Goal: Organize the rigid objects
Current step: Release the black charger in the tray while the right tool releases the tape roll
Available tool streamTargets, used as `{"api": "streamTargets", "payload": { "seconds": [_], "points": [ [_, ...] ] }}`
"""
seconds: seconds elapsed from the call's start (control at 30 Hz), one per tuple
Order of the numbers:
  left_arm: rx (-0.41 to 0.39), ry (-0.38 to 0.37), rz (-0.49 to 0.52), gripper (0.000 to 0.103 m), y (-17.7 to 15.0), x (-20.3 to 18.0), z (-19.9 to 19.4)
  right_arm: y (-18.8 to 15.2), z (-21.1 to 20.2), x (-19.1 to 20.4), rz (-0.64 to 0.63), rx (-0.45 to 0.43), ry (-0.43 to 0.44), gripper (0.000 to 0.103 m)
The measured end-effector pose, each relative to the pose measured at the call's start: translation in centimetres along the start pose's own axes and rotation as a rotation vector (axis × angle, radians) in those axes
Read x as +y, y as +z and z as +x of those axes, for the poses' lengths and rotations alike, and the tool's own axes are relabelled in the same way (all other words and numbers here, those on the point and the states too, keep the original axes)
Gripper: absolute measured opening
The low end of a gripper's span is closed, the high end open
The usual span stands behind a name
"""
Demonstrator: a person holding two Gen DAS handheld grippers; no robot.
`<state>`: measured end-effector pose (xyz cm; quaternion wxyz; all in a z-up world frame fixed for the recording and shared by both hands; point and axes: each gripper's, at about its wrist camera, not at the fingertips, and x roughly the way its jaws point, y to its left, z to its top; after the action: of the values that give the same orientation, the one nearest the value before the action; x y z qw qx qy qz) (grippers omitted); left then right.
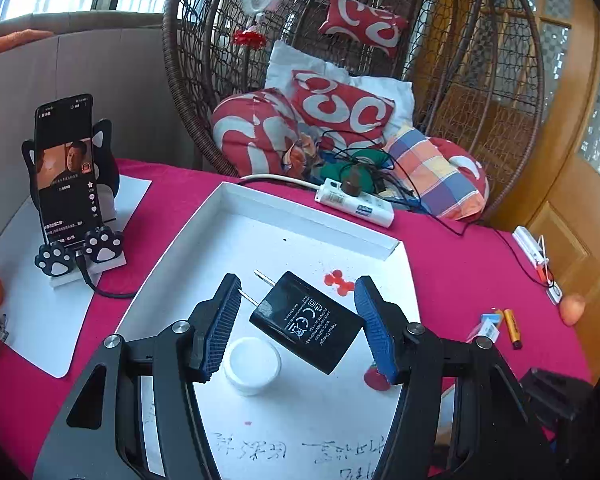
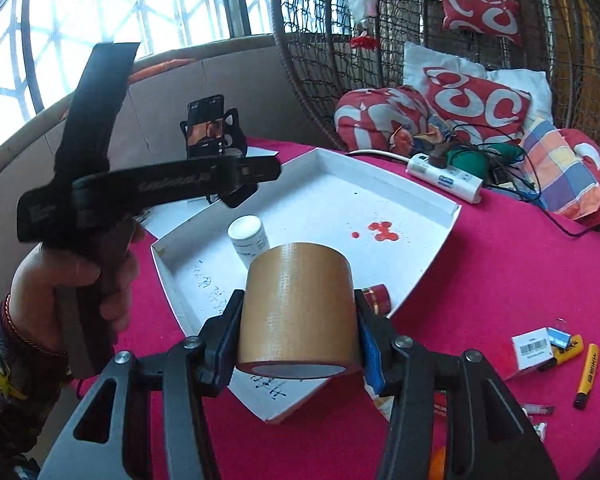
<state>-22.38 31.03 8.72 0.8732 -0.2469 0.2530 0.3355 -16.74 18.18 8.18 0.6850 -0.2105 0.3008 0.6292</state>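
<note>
A white tray lies on the pink table. My left gripper is open above it. A black charger with two metal prongs lies between its blue pads, touching neither. A white-capped bottle stands just below the left pad. In the right wrist view my right gripper is shut on a brown tape roll, held above the tray's near corner. The bottle stands in the tray behind the roll. A red and gold item sits at the tray's right edge.
A phone on a cat-paw stand stands at left. A white power strip with cables lies behind the tray. Lighters and small boxes lie on the cloth at right. A wicker hanging chair with cushions is behind the table.
</note>
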Motion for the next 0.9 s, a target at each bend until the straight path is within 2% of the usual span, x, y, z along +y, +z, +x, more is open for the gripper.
{"api": "streamTargets", "payload": {
  "seconds": [0.07,0.4,0.57,0.6,0.63,0.7,0.73,0.83,0.9],
  "points": [
    [0.013,0.029,0.005,0.059,0.0,0.0,0.8,-0.1,1.3,0.6,-0.010,0.016,0.000,0.051],
    [0.059,0.002,-0.004,0.059,-0.1,-0.1,2.9,-0.5,6.0,1.6,-0.016,0.075,-0.027,0.051],
    [0.036,-0.019,-0.061,0.061,0.1,0.5,2.3,-0.7,5.7,2.0,-0.026,0.039,-0.060,0.052],
    [0.031,-0.023,-0.080,0.070,0.1,0.7,2.1,-0.7,5.4,2.1,-0.034,0.024,-0.072,0.062],
    [0.024,-0.022,-0.096,0.086,0.1,0.9,1.9,-0.7,5.1,2.2,-0.037,0.006,-0.083,0.085],
    [-0.008,-0.001,-0.109,0.099,0.1,0.9,1.1,-0.6,4.3,2.1,-0.027,-0.037,-0.095,0.103],
    [-0.020,0.013,-0.106,0.103,0.1,0.8,0.7,-0.5,3.9,2.0,-0.023,-0.055,-0.100,0.103],
    [-0.042,0.071,-0.092,0.103,-0.1,0.3,-0.3,-0.7,2.8,2.1,-0.023,-0.088,-0.129,0.103],
    [-0.060,0.073,-0.094,0.103,-0.5,0.1,-1.1,-0.9,2.2,1.9,-0.013,-0.102,-0.140,0.103]
  ]
}}
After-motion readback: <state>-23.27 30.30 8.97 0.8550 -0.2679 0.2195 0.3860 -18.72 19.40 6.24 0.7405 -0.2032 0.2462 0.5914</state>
